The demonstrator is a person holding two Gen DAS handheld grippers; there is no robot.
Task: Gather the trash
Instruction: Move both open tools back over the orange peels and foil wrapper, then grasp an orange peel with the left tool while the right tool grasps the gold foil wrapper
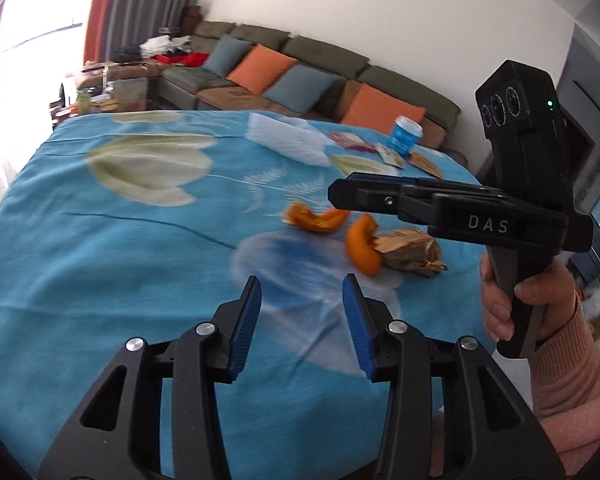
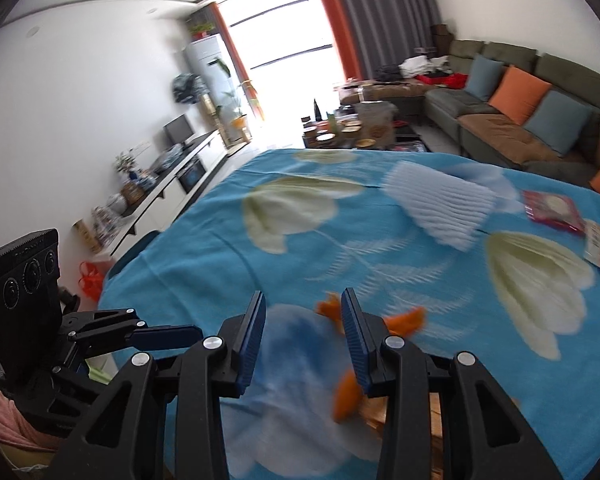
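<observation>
We hold our left gripper (image 1: 302, 320) spread and empty above the blue flowered tablecloth (image 1: 100, 248); our right gripper (image 2: 304, 334), spread too, hovers over the curled orange peels (image 1: 362, 246) near the table's right edge, ready to pinch

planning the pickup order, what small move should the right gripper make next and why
Probably lower the right gripper a little and shift it right over the nearer orange peel. Its jaws are open and empty, and the peel lies on the tablecloth partly behind the right finger rather than between them.
</observation>
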